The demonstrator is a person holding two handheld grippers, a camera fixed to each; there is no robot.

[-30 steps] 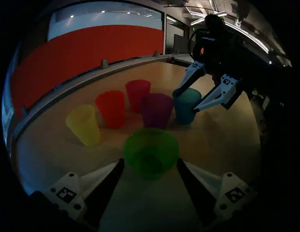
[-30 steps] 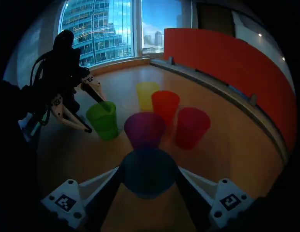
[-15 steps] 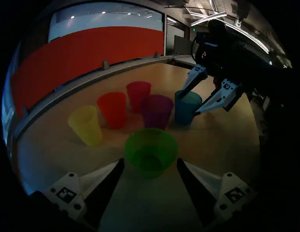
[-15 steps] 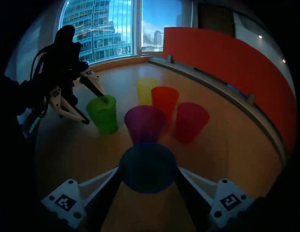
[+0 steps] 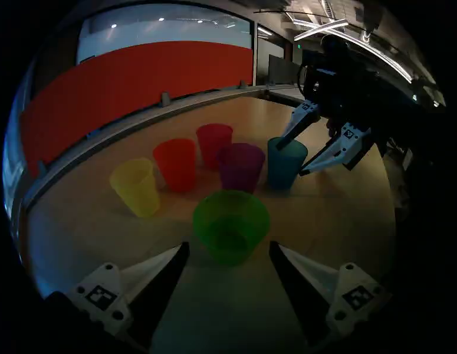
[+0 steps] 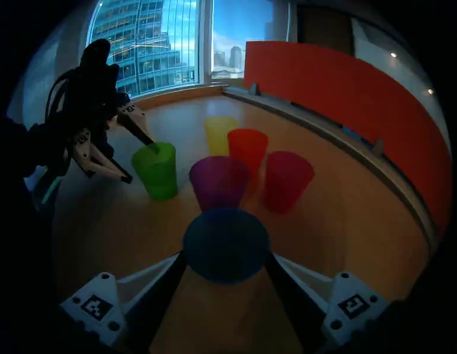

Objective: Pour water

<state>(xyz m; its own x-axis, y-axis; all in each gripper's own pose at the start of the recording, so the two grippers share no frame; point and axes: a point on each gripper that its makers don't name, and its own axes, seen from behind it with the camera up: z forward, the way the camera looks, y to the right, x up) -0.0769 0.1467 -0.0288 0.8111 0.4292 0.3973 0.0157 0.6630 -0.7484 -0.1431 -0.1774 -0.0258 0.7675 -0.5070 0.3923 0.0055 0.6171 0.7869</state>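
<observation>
Several plastic cups stand on a wooden table (image 5: 334, 218). A green cup (image 5: 231, 227) stands just ahead of my left gripper (image 5: 228, 246), which is open with its tips at either side of the cup's near wall. Across the table my right gripper (image 5: 291, 159) straddles a teal cup (image 5: 286, 164). In the right gripper view the teal cup (image 6: 226, 245) sits upright between the tips of my open right gripper (image 6: 226, 258). The left gripper (image 6: 141, 162) shows there at the green cup (image 6: 155, 172), held by a dark-sleeved arm.
Between the two grippers stand a purple cup (image 5: 241, 167), a red cup (image 5: 213, 143), an orange cup (image 5: 176, 164) and a yellow cup (image 5: 135, 187). A rail and an orange wall panel (image 5: 128, 76) border the table's far side. Windows (image 6: 151, 47) lie behind the left gripper.
Both cups have slid a little up and away in their own views. A small gap has opened between the left fingertips and the green cup. No cup has left the table.
</observation>
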